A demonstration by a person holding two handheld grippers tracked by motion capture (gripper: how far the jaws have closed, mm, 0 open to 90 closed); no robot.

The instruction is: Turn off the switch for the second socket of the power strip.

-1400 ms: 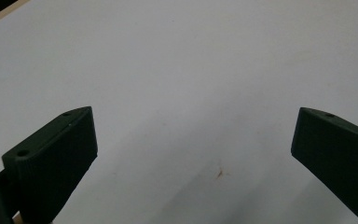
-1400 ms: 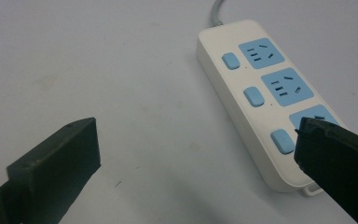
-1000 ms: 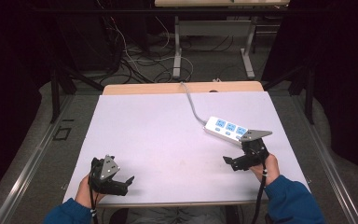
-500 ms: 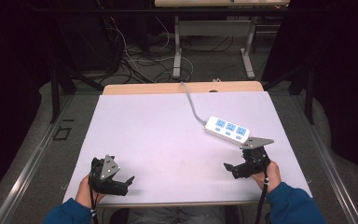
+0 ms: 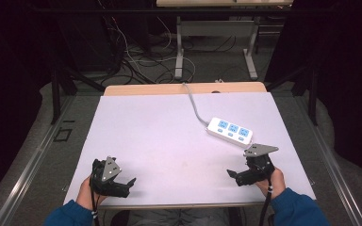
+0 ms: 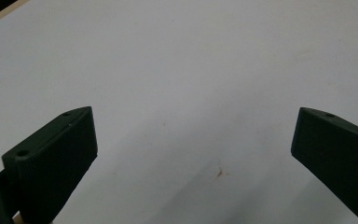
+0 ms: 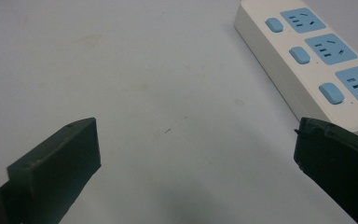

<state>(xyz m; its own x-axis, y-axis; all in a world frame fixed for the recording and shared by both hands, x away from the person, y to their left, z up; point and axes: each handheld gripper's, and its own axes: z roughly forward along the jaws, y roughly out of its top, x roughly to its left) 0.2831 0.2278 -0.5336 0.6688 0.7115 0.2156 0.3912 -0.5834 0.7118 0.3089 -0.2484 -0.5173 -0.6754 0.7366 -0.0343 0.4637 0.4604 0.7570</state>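
Right gripper view has the right gripper (image 7: 196,163) released, jaws wide apart over the white table (image 7: 121,70), with a white power strip (image 7: 314,56) just beyond its right jaw. Well apart from the strip, the left gripper (image 6: 193,158) also gapes, holding nothing.
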